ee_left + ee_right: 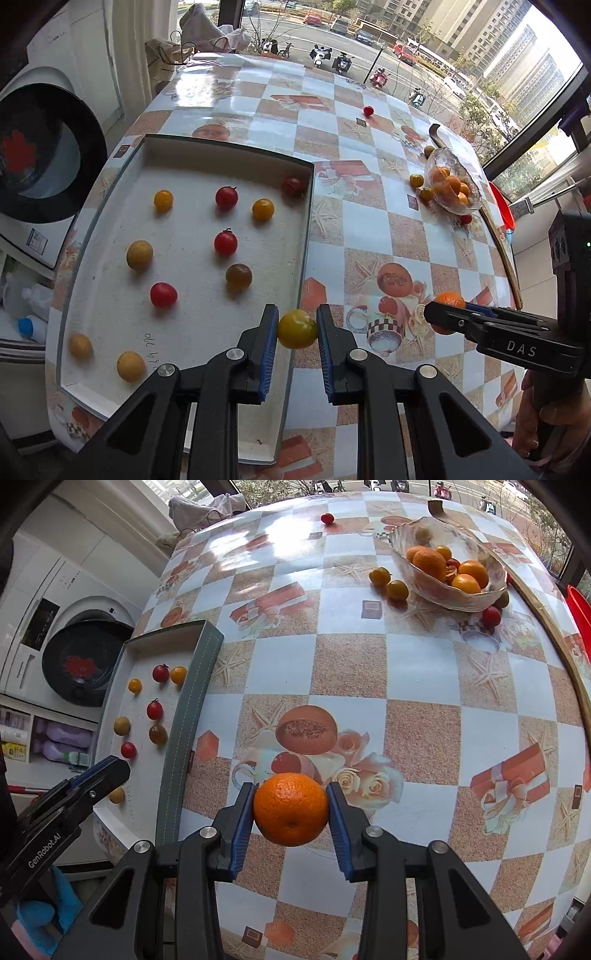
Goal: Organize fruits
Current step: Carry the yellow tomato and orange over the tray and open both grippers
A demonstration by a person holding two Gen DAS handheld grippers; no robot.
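Note:
My left gripper (297, 328) is shut on a yellow cherry tomato (297, 329), held over the right rim of the shallow white tray (110, 229). The tray holds several red, yellow and brownish cherry tomatoes, such as a red one (225, 243). My right gripper (291, 812) is shut on an orange mandarin (291, 808) above the checkered table; it also shows in the left wrist view (443, 314). A glass bowl (476, 598) with mandarins and small tomatoes stands at the far right, also visible in the left wrist view (432, 162).
Loose tomatoes lie beside the bowl (379, 576) (397, 589) (491, 616), and a red one sits far back (327, 518). A washing machine (40, 158) stands left of the table. A window and a red object (580, 613) are at the right edge.

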